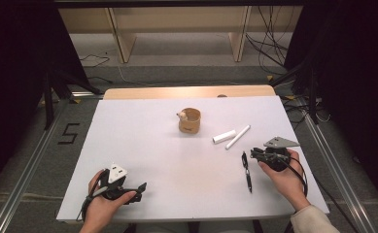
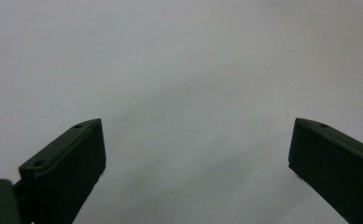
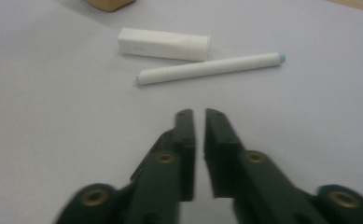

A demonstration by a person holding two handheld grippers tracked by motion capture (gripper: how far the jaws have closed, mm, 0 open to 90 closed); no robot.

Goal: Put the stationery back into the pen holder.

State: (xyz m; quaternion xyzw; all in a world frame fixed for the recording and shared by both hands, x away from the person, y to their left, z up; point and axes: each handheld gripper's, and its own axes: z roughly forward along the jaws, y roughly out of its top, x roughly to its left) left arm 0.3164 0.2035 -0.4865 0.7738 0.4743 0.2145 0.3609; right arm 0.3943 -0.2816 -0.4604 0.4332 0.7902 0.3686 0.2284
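Observation:
My right gripper (image 1: 252,154) rests at the right of the white table top (image 1: 143,145), pointing left, a hand around it. In the right gripper view its jaws (image 3: 198,112) stand shut with nothing between them. Just beyond their tips lie a long white stick with pale blue ends (image 3: 209,68) and a short white block (image 3: 164,44), also seen as the stick (image 1: 238,137) and the block (image 1: 224,137) from above. A black pen (image 1: 247,172) lies beside the right hand. My left gripper (image 1: 139,192) sits at the near left, open (image 2: 195,126) over bare white surface.
A small round wooden cup (image 1: 190,121) stands in the middle of the far half of the table, with a small pale thing (image 1: 181,115) at its rim. Beyond the table are shelf legs, cables and dark stands on the floor.

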